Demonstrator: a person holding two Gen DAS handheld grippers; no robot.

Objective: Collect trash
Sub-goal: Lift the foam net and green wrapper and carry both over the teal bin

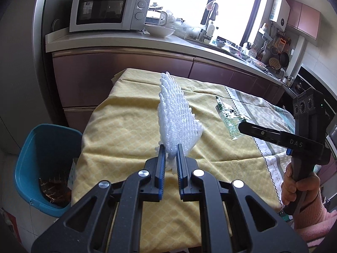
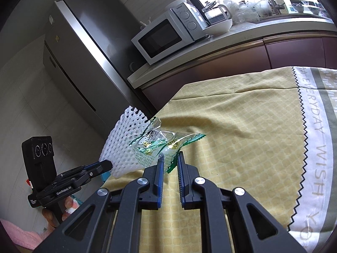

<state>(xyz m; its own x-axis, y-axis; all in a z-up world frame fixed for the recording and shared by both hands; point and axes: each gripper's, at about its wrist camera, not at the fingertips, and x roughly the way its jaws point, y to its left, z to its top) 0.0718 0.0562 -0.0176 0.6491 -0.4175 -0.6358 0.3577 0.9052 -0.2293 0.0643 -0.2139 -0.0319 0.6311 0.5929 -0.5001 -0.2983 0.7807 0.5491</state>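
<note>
While the left gripper (image 1: pixel 170 147) pinches a white foam net (image 1: pixel 177 113) and the right gripper (image 2: pixel 169 157) pinches a green wrapper (image 2: pixel 155 145), the blue bin (image 1: pixel 27 160) sits lower left, nearer the left hand.

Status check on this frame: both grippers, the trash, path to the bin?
Left gripper shut on foam net. Right gripper shut on snack wrapper. Blue bin beside table, nothing in the way.

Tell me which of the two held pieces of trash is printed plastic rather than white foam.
The green-printed clear wrapper in the right gripper; the left gripper holds a plain white foam net.
</note>
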